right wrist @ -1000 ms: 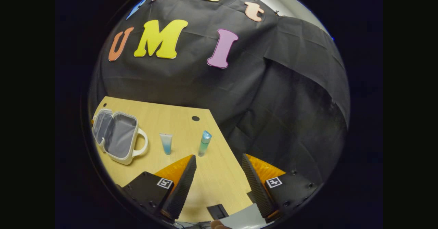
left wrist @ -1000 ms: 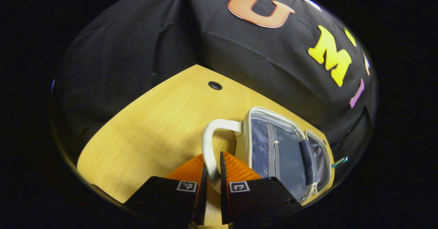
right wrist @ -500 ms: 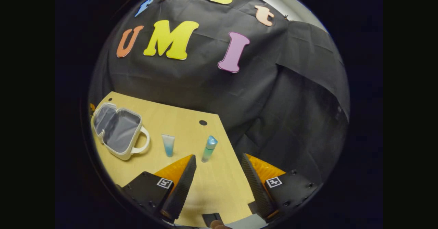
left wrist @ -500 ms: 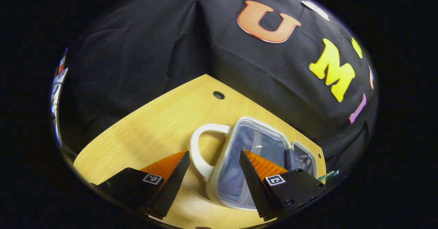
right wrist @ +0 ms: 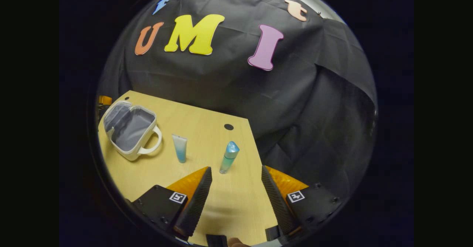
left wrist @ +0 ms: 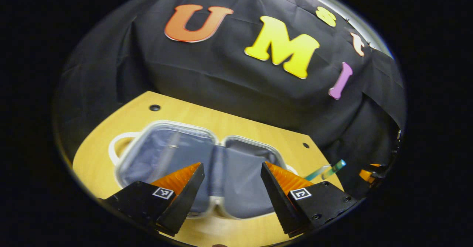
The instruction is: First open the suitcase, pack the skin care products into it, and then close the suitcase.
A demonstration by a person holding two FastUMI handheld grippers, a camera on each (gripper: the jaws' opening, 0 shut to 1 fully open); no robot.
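Gaping suitcase (left wrist: 207,158) (grey fabric lining), wooden table (right wrist: 207,125)

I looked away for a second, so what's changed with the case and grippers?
The left gripper let go of the handle, opened its jaws and swung over the open suitcase. The right gripper stayed open; tube and bottle stayed upright on the table.

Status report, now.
Left gripper open above open case. Right gripper open, empty. Tube, bottle on table. Nothing blocking.
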